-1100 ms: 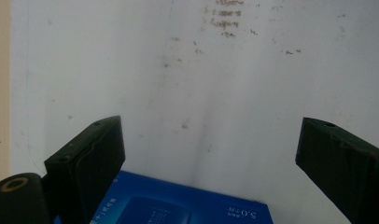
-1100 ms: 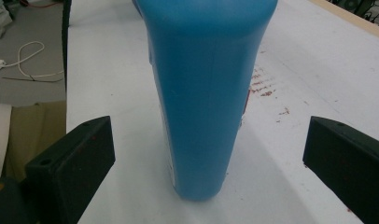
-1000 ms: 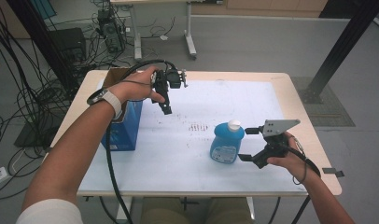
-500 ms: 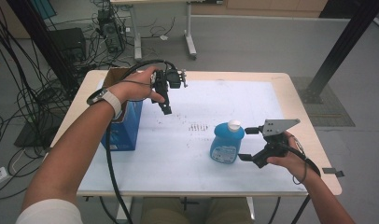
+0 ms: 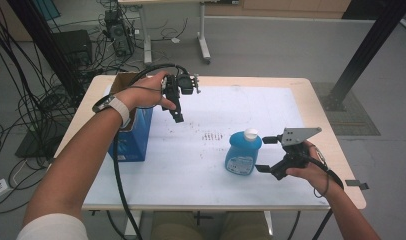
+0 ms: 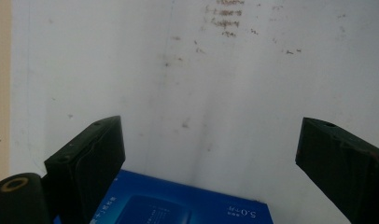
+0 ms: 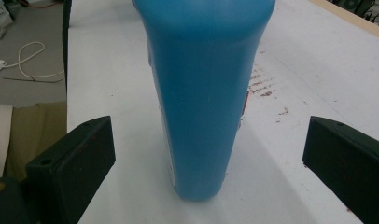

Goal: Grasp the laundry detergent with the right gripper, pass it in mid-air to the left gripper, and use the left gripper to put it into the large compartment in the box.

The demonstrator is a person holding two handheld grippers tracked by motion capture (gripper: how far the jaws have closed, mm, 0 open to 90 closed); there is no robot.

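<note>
A blue bottle (image 5: 242, 153) with a white cap stands upright on the white table top (image 5: 201, 160). My right gripper (image 5: 267, 154) is open just to its right, with its jaws pointing at the bottle and apart from it. In the right gripper view the bottle (image 7: 204, 93) stands between the wide-spread jaws, a little ahead of them. My left gripper (image 5: 177, 114) is held above the table at the far left, open and holding nothing. A blue box (image 5: 133, 137) stands below it; its top (image 6: 178, 205) shows between the jaws in the left gripper view.
Brown smudges (image 5: 211, 135) mark the white sheet near the middle. The table's wooden edge (image 5: 336, 145) runs close to my right hand. Cables (image 5: 36, 110) and a black frame post (image 5: 363, 55) lie on the floor around the table.
</note>
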